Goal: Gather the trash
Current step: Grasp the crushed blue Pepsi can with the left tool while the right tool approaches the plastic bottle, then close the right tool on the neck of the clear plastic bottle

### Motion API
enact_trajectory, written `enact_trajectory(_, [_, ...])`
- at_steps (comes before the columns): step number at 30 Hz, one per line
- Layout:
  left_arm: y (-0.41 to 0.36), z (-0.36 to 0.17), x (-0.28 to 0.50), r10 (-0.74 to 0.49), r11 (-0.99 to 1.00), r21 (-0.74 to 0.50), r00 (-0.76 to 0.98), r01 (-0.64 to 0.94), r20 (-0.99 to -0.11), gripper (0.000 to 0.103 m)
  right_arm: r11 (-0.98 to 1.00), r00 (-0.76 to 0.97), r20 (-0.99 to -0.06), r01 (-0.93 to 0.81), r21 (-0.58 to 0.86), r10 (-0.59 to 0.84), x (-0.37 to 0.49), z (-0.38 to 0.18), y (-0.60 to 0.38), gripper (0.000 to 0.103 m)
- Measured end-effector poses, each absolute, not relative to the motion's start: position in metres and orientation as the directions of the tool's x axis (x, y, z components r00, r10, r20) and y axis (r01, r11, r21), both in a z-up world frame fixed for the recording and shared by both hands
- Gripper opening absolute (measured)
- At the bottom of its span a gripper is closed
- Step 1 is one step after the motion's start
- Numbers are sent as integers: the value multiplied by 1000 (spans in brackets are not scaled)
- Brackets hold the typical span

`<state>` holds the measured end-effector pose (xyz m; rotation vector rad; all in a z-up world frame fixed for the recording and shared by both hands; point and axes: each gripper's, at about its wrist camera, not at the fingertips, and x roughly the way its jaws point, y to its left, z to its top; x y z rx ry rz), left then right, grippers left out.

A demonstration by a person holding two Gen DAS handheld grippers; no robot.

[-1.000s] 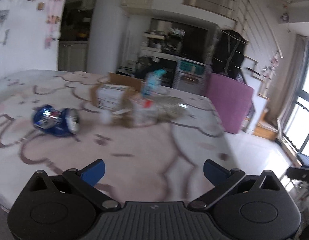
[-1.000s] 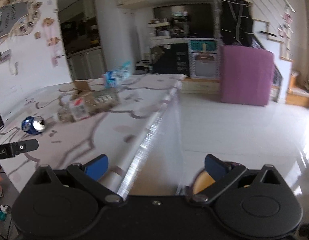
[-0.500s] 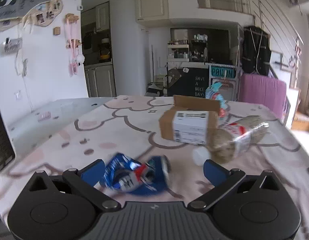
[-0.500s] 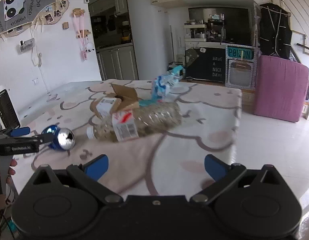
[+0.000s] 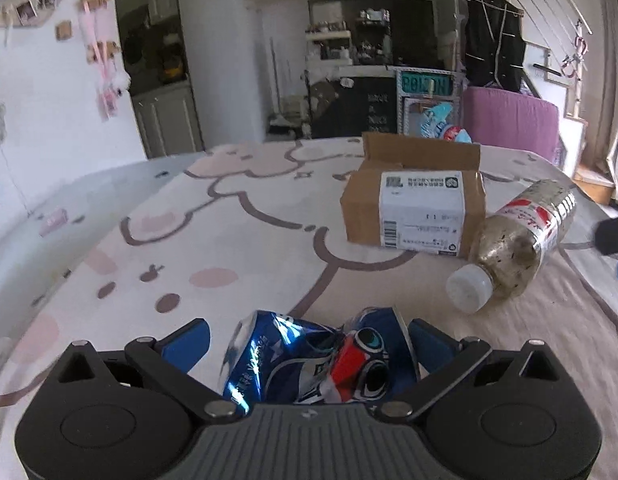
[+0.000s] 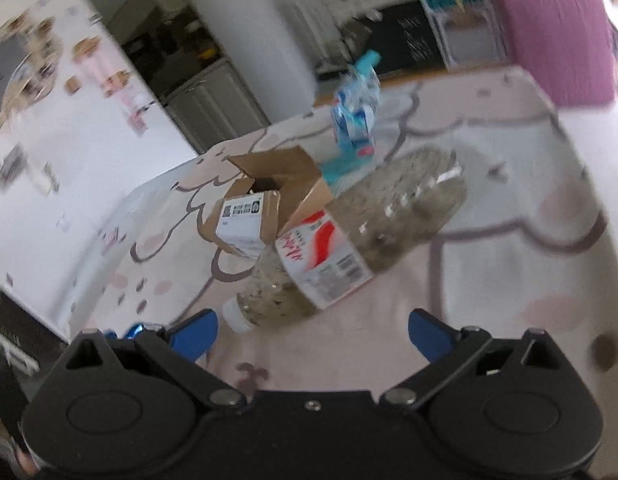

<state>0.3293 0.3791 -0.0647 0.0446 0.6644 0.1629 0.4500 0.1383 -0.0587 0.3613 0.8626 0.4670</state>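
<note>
Left wrist view: left gripper jaws wide open, crushed blue aluminium can lying between them, right tip just beside it, left tip apart. Ahead-right: brown cardboard box, clear plastic bottle.

Right wrist view: right gripper jaws wide open, empty; bottle just ahead, bare pink patterned tablecloth beyond right tip.

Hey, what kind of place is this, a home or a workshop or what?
Most likely a lived-in home, an open-plan flat. A table under a cartoon-print tablecloth carries household trash, a kitchen nook with pale cabinets lies behind, and a dark jacket hangs by a staircase railing.
</note>
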Motion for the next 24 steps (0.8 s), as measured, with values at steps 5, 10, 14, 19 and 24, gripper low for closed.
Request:
enact_trajectory(5, [384,-66,332,142,989,57,779,-135,-610,96,800,568,-641,-49,598,515,459,-84,161,101])
enact_trajectory(10, [380,-69,324,158,986,53,782,-158,-603,95,747,617,-638,120,654,460,457,-100,182,100])
enact_trajectory(14, [378,-71,313,168,983,36,791,-182,-588,94,779,676,-635,143,610,373,452,-101,200,102])
enact_trajectory(19, [378,-73,302,175,978,6,807,-208,-564,93,890,704,-666,106,443,248,457,-98,222,96])
enact_trajectory(24, [375,-72,295,180,975,-10,814,-222,-552,92,914,694,-663,17,406,282,447,-96,204,86])
